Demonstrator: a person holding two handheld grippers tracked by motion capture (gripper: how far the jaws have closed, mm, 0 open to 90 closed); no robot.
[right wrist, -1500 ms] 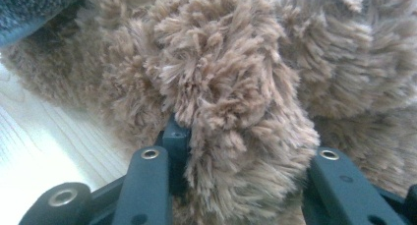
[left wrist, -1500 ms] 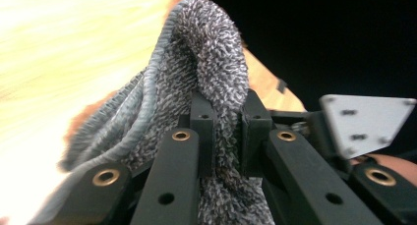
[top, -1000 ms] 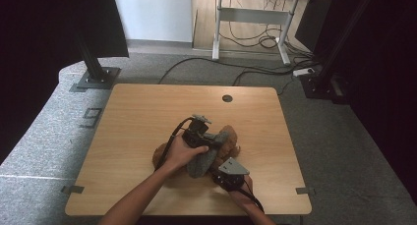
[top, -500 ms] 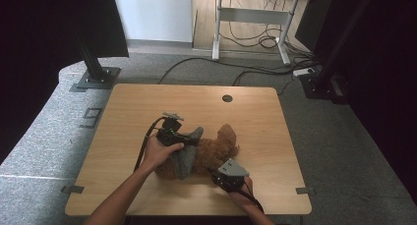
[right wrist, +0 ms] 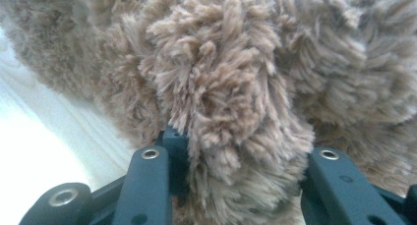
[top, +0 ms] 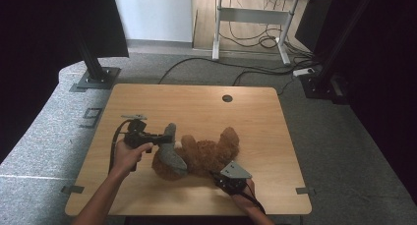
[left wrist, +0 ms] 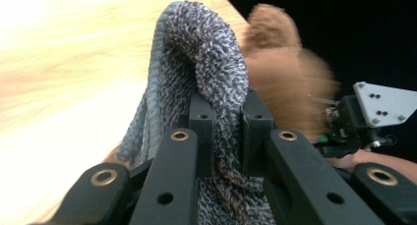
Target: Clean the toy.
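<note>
A: How will the teddy bear (top: 209, 155) and that grey knitted garment (top: 169, 151) behave under the two tools?

B: Both look soft and light. The bear is shaggy brown plush, so it will give under the pads and spring back; nothing on it seems fragile. The garment is a loose, nubbly knit that stretches and drapes (it may snag on the fur rather than slide).

A: Where are they?

B: The bear lies near the front middle of the wooden desk (top: 196, 102). The knit covers its left end and reaches out toward the left hand-held gripper (top: 160, 135).

A: And the grips?

B: In the left gripper view, the left hand-held gripper (left wrist: 223, 119) is clamped tight on a bunched fold of the knit (left wrist: 206, 63), jaws nearly together. The right hand-held gripper (top: 216, 175) has its jaws part closed around a thick tuft of fur (right wrist: 231, 122), probably a limb, pinning the bear at its front edge.

A: Good places to hold?

B: Reasonably. A doubled fold of knit holds better than a single layer, and a limb gives more to bite than the round body.

A: Which way does the bear run?

B: Its long axis lies roughly left to right across the desk, tilted a little, with a rounded lobe (top: 229, 136) at the far right end. Which end is the head cannot be told from here.
</note>
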